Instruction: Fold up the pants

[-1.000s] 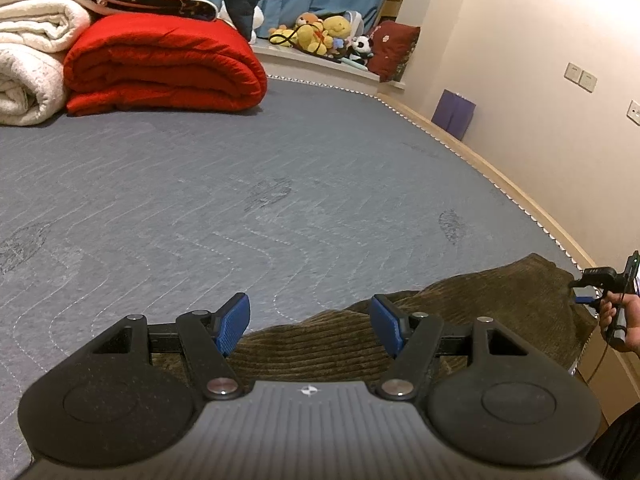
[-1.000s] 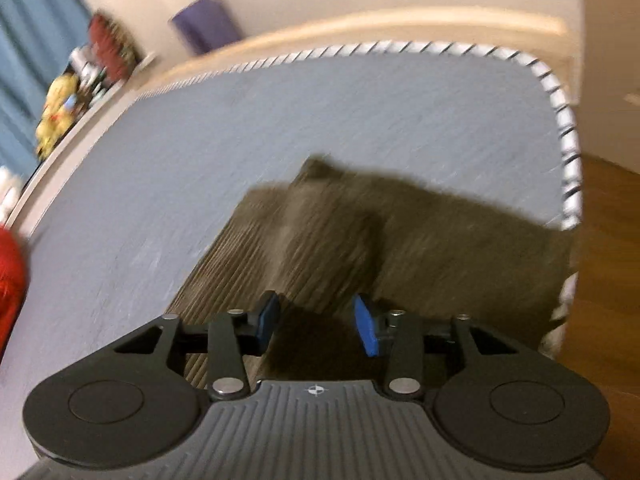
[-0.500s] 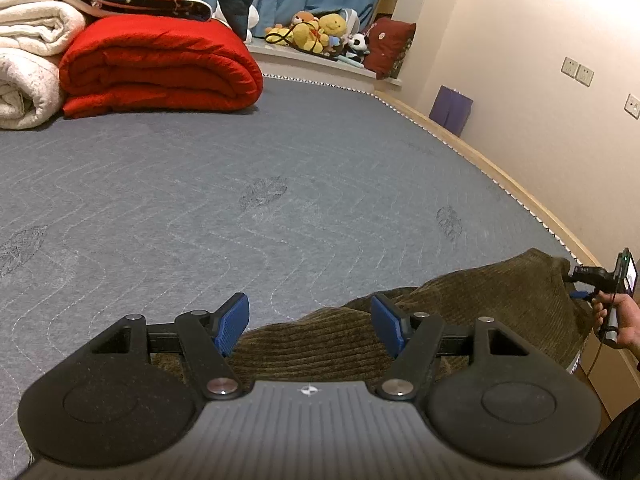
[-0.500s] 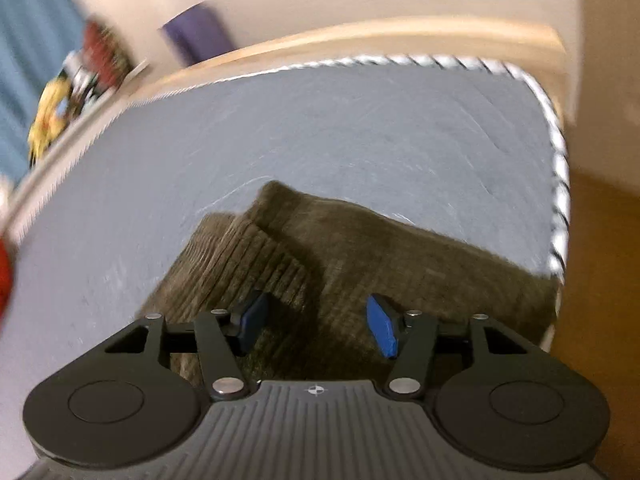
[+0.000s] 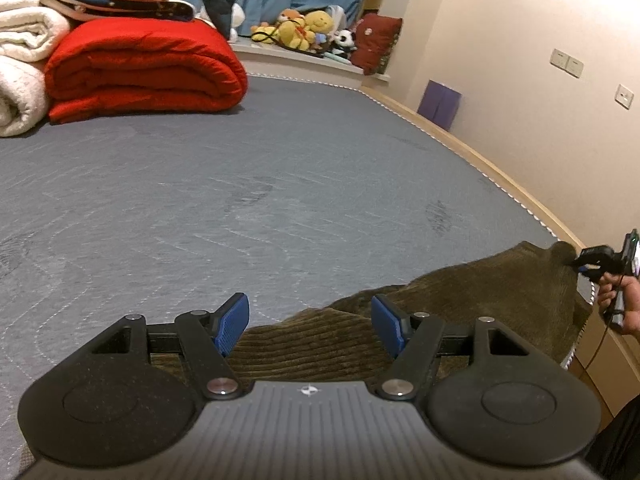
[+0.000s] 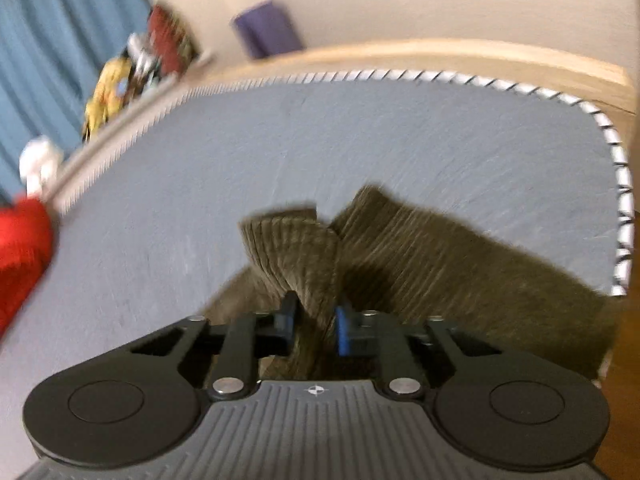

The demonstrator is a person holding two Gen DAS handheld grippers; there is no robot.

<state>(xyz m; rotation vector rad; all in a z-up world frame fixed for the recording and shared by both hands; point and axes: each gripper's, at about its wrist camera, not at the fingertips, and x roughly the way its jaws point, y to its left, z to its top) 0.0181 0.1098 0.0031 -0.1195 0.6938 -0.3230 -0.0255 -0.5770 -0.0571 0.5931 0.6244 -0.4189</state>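
While our right gripper (image 6: pixel 314 326) clamps a bunched corner of the soft, limp corduroy pants (image 6: pixel 460 276), our left gripper (image 5: pixel 310 322) hovers apart above the near hem, best pinched at edges.

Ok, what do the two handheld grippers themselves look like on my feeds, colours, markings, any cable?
Both match: the left gripper and right gripper have a ribbed grey body with a small compass-like mark, black linkage arms on silver pivot pins, round black discs at the sides and blue ribbed finger pads. A thin cable hangs below the bare right hand.
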